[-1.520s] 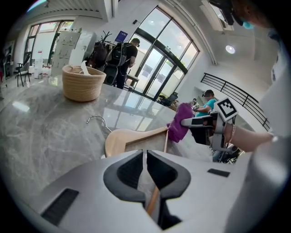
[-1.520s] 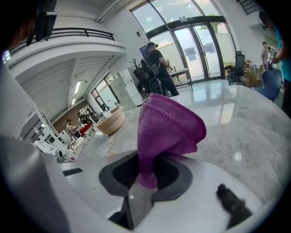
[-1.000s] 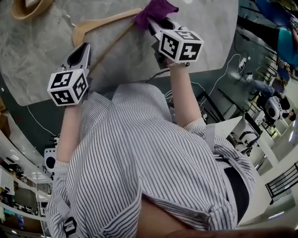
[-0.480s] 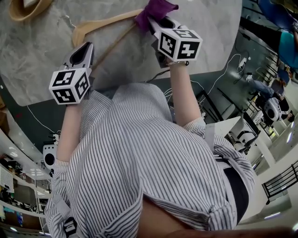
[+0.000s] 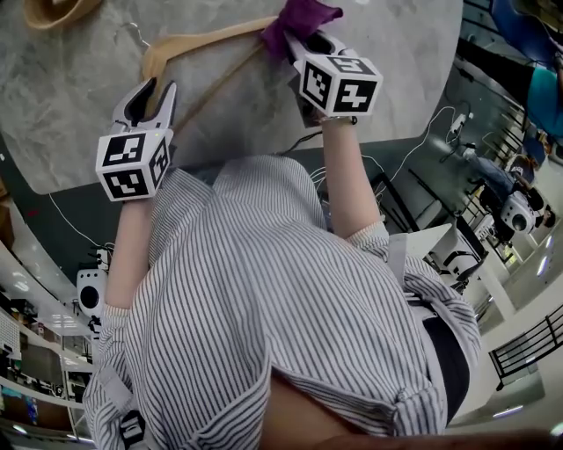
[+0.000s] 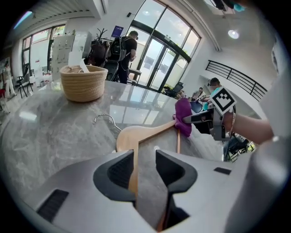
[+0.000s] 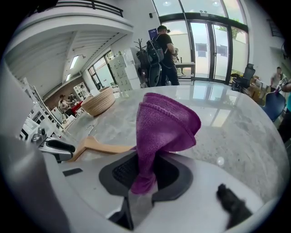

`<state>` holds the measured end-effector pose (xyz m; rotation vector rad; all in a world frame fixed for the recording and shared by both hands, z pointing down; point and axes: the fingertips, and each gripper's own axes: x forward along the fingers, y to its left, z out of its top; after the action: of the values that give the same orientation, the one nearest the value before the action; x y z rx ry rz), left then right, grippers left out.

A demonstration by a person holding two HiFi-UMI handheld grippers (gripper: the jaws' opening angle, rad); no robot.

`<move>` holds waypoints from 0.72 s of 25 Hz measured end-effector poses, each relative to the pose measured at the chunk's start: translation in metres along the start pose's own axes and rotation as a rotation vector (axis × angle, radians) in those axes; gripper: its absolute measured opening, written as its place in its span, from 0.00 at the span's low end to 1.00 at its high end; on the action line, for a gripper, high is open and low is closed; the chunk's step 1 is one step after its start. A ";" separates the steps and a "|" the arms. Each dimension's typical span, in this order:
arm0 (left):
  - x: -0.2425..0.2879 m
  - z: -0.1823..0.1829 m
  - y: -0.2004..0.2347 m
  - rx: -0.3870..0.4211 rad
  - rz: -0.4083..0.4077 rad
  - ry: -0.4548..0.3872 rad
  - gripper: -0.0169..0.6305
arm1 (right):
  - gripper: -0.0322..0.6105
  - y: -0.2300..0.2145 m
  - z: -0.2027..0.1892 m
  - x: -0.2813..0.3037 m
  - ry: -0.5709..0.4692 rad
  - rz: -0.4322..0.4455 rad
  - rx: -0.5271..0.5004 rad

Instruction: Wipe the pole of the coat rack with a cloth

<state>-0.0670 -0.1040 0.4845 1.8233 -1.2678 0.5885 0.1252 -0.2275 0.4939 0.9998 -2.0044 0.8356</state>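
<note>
A wooden hanger with a wire hook lies on the round marble table. My left gripper is at the hanger's lower bar. Its jaws are opening, and the bar runs between them, close along the left pad. My right gripper is shut on a purple cloth, which rests at the hanger's far end where arm and bar meet. In the right gripper view the cloth stands up out of the jaws. The left gripper view shows the hanger, the cloth and the right gripper.
A woven basket stands at the far left of the table, beyond the hanger's hook. The table's near edge runs just behind both grippers. People stand by glass doors in the background. Cables lie on the floor to the right.
The left gripper's jaws, shut on the hanger's bar a moment ago, now stand apart. That gripper has also lifted slightly. The right gripper and cloth have barely moved.
</note>
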 end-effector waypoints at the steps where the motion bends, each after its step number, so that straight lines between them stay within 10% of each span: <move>1: 0.000 -0.001 0.002 -0.004 0.008 0.002 0.25 | 0.18 0.000 0.000 0.000 0.001 -0.002 -0.001; 18: -0.006 -0.017 0.019 0.038 0.057 0.039 0.26 | 0.18 0.003 -0.002 0.003 0.010 -0.006 -0.015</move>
<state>-0.0857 -0.0900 0.4966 1.8031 -1.2943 0.6806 0.1222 -0.2254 0.4966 0.9908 -1.9957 0.8193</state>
